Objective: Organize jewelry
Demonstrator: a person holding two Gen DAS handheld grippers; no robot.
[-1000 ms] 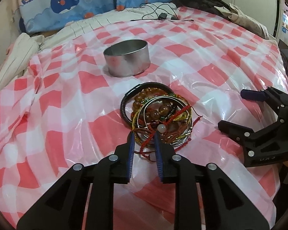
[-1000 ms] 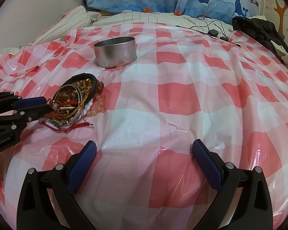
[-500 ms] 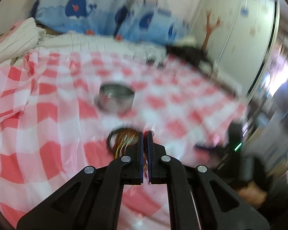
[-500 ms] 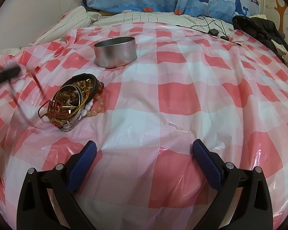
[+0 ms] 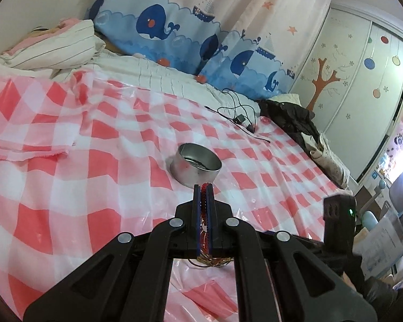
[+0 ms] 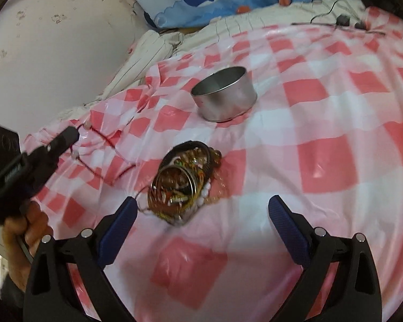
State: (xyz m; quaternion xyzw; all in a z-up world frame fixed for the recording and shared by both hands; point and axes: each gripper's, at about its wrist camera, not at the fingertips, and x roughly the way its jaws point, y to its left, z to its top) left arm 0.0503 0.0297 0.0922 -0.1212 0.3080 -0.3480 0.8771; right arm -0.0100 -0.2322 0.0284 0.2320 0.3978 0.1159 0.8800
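A red cord bracelet (image 6: pixel 104 139) is being held clamped in the left gripper (image 5: pixel 204 187) above the bed (image 6: pixel 335 112), while the spread-open right gripper (image 6: pixel 201 214) is being held just before the jewelry pile (image 6: pixel 185 182).

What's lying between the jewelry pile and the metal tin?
Nothing: in the right wrist view only bare checkered tablecloth separates the jewelry pile from the round metal tin.

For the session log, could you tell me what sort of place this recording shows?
Most likely a child's bedroom. The work surface is a bed under a pink-and-white checked plastic sheet, with blue whale-print pillows at its head and a white wardrobe painted with a tree and ornaments beside it.
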